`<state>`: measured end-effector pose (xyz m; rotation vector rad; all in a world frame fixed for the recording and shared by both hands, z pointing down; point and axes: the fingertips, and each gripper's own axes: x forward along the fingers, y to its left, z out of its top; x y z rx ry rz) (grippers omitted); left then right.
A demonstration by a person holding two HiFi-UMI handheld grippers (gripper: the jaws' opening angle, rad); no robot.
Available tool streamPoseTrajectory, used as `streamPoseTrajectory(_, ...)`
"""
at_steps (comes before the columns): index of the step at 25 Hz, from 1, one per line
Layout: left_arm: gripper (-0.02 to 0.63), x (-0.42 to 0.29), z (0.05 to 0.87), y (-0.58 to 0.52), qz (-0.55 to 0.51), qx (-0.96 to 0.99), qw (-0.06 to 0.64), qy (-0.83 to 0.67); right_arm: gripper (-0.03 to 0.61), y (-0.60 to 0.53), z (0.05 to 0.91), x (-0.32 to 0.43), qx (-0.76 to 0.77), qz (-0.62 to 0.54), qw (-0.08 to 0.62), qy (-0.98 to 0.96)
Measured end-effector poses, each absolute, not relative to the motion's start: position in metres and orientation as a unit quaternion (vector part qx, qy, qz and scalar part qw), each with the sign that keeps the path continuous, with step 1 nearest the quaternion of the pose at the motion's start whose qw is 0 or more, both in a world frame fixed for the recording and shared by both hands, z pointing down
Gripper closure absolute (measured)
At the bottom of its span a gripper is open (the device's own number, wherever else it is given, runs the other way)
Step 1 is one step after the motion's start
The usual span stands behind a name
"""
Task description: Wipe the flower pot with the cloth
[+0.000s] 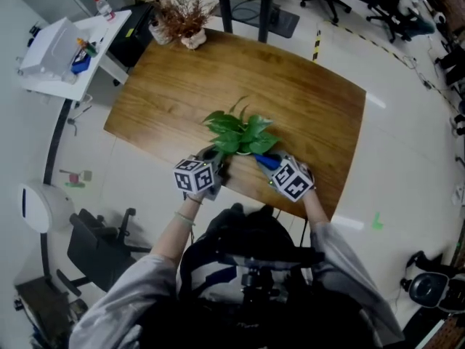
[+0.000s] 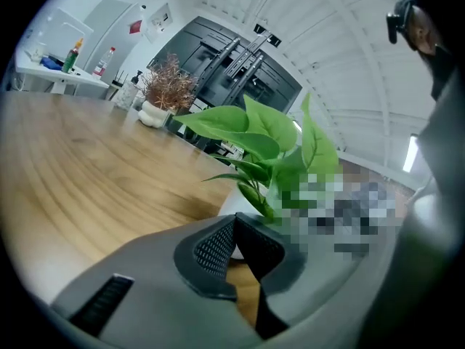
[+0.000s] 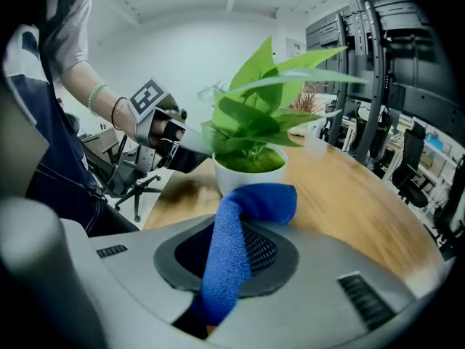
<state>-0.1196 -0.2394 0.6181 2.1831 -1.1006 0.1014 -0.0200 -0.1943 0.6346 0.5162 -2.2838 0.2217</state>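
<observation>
A white flower pot (image 1: 244, 153) with a green leafy plant (image 1: 240, 131) stands near the front edge of the wooden table (image 1: 298, 93). My right gripper (image 1: 273, 167) is shut on a blue cloth (image 1: 265, 161). In the right gripper view the cloth (image 3: 231, 249) hangs out between the jaws, its folded end just in front of the pot (image 3: 247, 182). My left gripper (image 1: 218, 169) is at the pot's left side, and its fingers (image 3: 190, 157) reach the rim. In the left gripper view its jaws are shut, with the pot (image 2: 234, 203) right behind them. I cannot tell whether they touch it.
A dried brown plant (image 1: 183, 19) in a pale pot stands at the table's far left corner. A white side table (image 1: 67, 49) with bottles is off to the left. Office chairs (image 1: 102, 242) stand on the floor near the front left.
</observation>
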Motion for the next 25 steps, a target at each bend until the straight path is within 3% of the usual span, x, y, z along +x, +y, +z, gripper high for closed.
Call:
streamPoseTrajectory(10,0.606,-0.133,0.611,-0.229,0.024,0.846,0.339,-0.412,0.515,-0.19,0.629,-0.018,0.345,0.18,0.319,-0.864)
streamPoseTrajectory(15,0.606,-0.137,0.603,-0.206,-0.002,0.846,0.343,-0.409,0.517,-0.162,0.609,0.001,0.429,0.229,0.251,-0.837)
streamPoseTrajectory(25,0.606,-0.133,0.574,-0.15,-0.038,0.841,0.337,-0.422,0.517,-0.104,0.562,-0.006,0.45,0.257,0.157,-0.841)
